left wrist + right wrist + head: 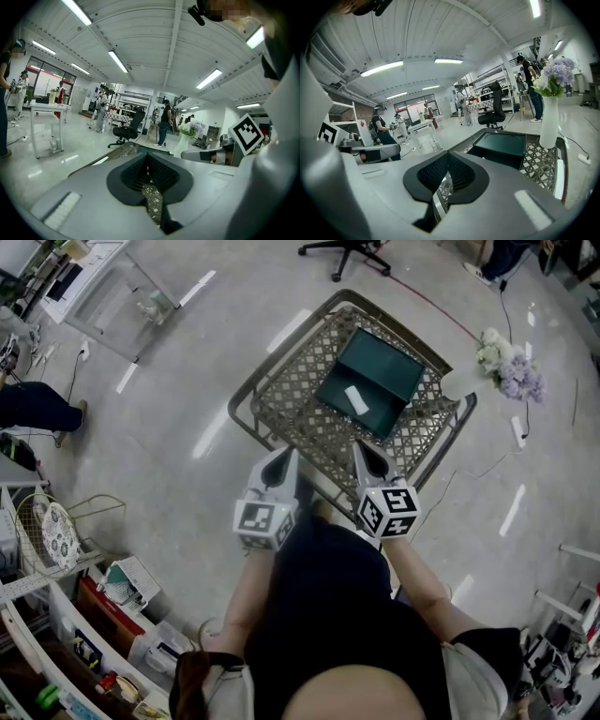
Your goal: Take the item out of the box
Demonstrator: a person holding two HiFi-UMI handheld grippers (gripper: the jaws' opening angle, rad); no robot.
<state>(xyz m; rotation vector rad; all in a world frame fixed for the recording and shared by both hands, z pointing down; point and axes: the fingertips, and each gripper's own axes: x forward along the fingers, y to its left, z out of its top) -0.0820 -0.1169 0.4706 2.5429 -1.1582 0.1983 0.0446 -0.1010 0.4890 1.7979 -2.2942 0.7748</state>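
**White item lies in the open box, both tongs clenched and empty**

The white oblong item (356, 399) lies flat inside the dark green box (380, 367). In the head view its long axis runs on a slant, from upper left to lower right. The box is open at the top and shows nothing else inside. It sits on the far right part of the desk (281, 409), which has a metal lattice top ringed by a raised rim.

The left tongs (283, 457) and the right tongs (362, 452) hang side by side over the desk's near rim, well short of the box. Each pair is pressed together with nothing between them.

White and lilac flowers (511, 371) in a white vase (551, 119) stand at the desk's far right corner. The floor (169, 456) is pale grey and glossy and reflects the strip lights. A black office chair (349, 251) stands beyond the desk in the wide, open room.
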